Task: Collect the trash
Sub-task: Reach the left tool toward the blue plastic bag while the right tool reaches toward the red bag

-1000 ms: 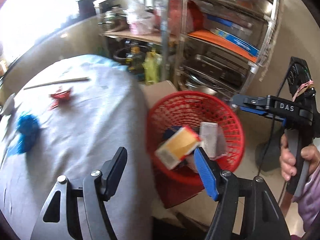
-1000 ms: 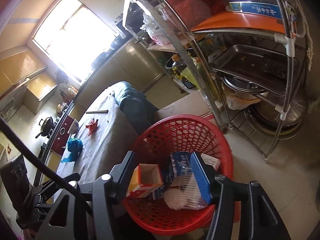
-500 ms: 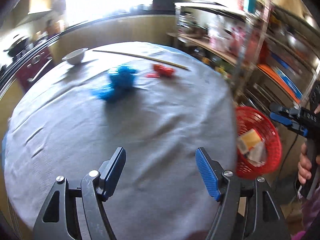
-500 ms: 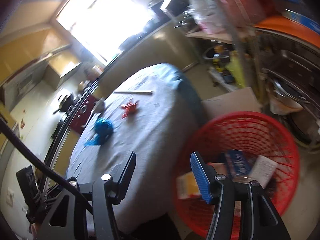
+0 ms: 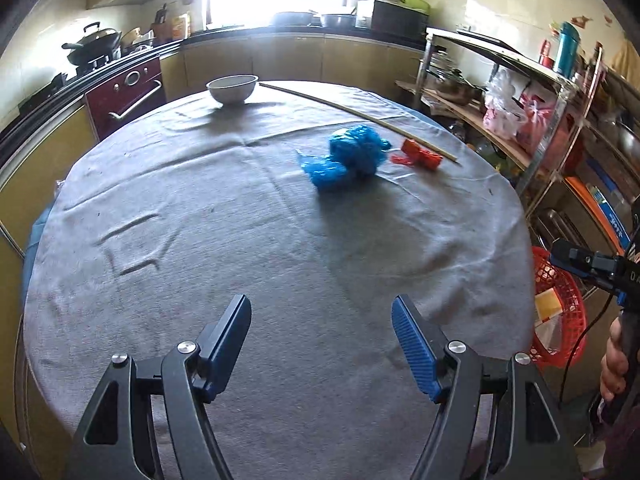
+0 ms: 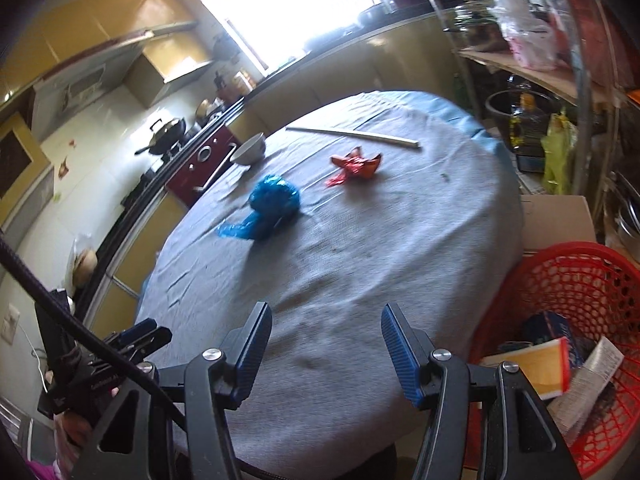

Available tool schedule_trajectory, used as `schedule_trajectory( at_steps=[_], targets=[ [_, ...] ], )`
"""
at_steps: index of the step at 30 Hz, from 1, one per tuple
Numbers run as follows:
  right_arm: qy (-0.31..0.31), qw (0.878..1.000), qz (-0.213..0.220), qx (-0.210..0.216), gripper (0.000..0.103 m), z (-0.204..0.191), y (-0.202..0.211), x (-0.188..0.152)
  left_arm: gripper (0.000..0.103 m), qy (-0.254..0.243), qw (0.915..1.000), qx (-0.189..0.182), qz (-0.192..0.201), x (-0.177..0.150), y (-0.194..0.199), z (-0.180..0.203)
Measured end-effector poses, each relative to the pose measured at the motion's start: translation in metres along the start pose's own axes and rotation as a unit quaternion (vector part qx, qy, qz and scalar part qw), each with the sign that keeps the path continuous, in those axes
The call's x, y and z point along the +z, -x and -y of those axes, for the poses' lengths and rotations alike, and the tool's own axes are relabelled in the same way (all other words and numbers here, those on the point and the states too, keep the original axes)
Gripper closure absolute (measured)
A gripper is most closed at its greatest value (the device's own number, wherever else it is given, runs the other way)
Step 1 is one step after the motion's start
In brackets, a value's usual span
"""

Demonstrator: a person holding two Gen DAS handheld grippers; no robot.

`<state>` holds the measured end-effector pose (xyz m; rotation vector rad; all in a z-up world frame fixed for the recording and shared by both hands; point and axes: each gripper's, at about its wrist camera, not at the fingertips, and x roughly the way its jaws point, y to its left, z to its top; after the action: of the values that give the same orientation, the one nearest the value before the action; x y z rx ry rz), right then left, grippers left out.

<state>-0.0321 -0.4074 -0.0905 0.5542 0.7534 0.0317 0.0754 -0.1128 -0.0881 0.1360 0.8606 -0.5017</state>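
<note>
Grey cloth (image 5: 224, 240) over a round table, creased, bare on the near half.

Blue crumpled plastic bag (image 5: 348, 156), far right of centre on the cloth; a flattened tail trailing toward the near left in the right wrist view (image 6: 272, 204). Long axis roughly from far right to near left.

Red crumpled wrapper (image 5: 420, 156), just right of the blue bag, apart from it; beside the near end of a long wooden stick (image 5: 360, 118) lying diagonally across the far cloth.

White bowl (image 5: 232, 88), upright, far edge of table; not trash by the look of it.

Red mesh basket (image 6: 580, 280), on the floor off the right edge of the table; already holding a yellow-and-white carton (image 6: 536, 364), a blue packet and a paper slip.

Left gripper (image 5: 320, 344): fingers apart, nothing between them, over the near middle of the cloth, aimed up the table.

Right gripper (image 6: 326, 348): fingers apart, empty, over the near right edge of the cloth, basket close at its right.

Key relation: both pieces of trash ahead of and well apart from either gripper, slightly right of the left gripper's line. Judged about equal in reach; right hand nearer the basket, so likely better placed for the red wrapper, left for the blue bag.
</note>
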Motion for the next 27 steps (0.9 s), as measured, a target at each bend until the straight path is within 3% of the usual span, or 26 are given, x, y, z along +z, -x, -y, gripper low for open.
schedule_trajectory(
  at_steps=[7, 12, 20, 27],
  targets=[
    [0.018, 1.000, -0.005, -0.009, 0.042, -0.009, -0.024, 0.024, 0.030, -0.001, 1.0000, -0.007, 0.002, 0.027, -0.014, -0.008],
    [0.025, 1.000, -0.004, -0.010, 0.042, -0.007, -0.051, 0.063, 0.029, -0.007, 0.9997, -0.021, -0.003, 0.061, -0.034, -0.007],
    [0.027, 0.999, -0.006, -0.029, 0.042, 0.009, -0.109, 0.134, 0.029, -0.012, 0.9986, -0.050, -0.015, 0.129, -0.090, 0.005],
    [0.052, 0.997, -0.026, -0.052, 0.042, 0.027, -0.162, 0.173, 0.029, -0.024, 0.9970, -0.065, -0.034, 0.165, -0.137, 0.019]
  ],
)
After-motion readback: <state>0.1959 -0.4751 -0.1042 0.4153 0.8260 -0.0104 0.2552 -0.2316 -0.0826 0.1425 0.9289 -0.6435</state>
